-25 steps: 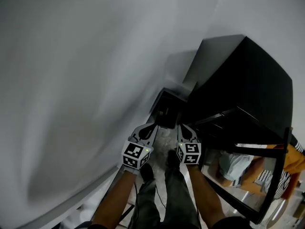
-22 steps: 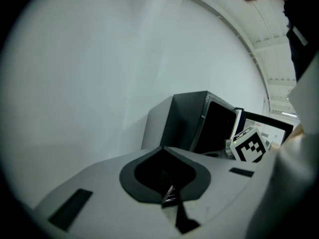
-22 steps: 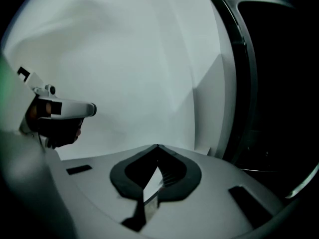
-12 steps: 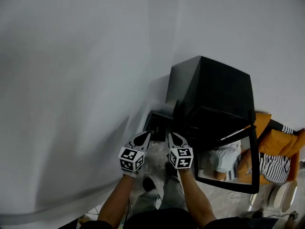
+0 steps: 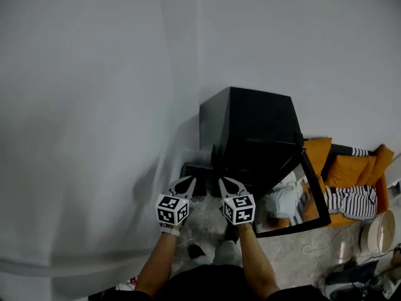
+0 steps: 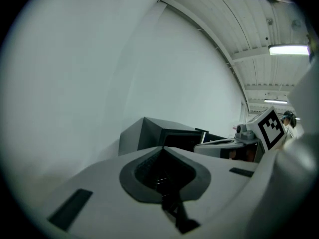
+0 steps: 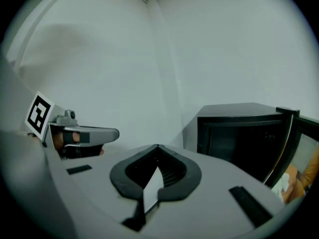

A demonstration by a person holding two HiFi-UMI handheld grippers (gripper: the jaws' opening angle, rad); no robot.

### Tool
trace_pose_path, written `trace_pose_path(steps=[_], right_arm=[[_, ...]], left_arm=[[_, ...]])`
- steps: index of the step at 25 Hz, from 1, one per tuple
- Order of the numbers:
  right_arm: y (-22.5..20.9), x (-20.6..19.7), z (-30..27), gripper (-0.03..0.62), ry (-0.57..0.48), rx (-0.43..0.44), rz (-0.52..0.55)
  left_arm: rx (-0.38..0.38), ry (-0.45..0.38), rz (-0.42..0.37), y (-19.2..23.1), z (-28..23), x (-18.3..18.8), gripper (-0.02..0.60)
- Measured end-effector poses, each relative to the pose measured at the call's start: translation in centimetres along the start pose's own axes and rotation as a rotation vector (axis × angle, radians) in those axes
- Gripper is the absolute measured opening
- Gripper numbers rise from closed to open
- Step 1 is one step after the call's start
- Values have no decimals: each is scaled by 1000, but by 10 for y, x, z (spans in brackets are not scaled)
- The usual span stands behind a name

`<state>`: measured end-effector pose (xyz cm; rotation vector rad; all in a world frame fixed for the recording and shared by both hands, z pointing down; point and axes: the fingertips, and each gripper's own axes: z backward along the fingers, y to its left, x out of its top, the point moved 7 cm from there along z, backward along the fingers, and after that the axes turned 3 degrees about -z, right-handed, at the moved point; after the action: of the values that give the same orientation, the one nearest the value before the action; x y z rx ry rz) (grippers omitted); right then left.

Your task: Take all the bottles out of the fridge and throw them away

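Black fridge [image 5: 254, 127] stands on the floor [image 5: 207, 221] in the corner of the room, against the white wall [image 5: 94, 105]. Its glazed door [image 5: 294, 196] is swung open to my right.

No bottles show in any view. The interior reads as a dark cavity, so I cannot tell their number, material or shelf.

My left tongs [image 5: 187, 180] and right tongs [image 5: 225, 181] are each closed tip to tip with nothing between them. They are held side by side, short of the fridge and not touching it.

Assessment: chilled bottles are likely round, smooth and possibly damp, so slippery. Weight depends on fill, and glass would be breakable. I judge the safest hold to be square across the body just below the shoulder, or at the neck if it is narrow. The tongs must open first.
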<state>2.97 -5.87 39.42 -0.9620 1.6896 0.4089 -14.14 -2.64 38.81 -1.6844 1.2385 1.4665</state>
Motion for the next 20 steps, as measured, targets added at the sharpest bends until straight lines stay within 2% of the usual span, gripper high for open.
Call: trace_pose_path(steps=[5,10,15,20], right_arm=[[-12,4,35,8,-19,-33,-2],[-47,2,72,8,-26,-70,-25],[-88,3,120,8,-28,-97,-59],[-118,-2,162,8,-42,-110,-74]], left_arm=[[-60,-1,-22,-29,-7,9,6],[-99,6,-52,-65,-25,19,6],[-125,8,-69,-115,-46,30,7],[-155,18,-124,-169,-60,31,6]])
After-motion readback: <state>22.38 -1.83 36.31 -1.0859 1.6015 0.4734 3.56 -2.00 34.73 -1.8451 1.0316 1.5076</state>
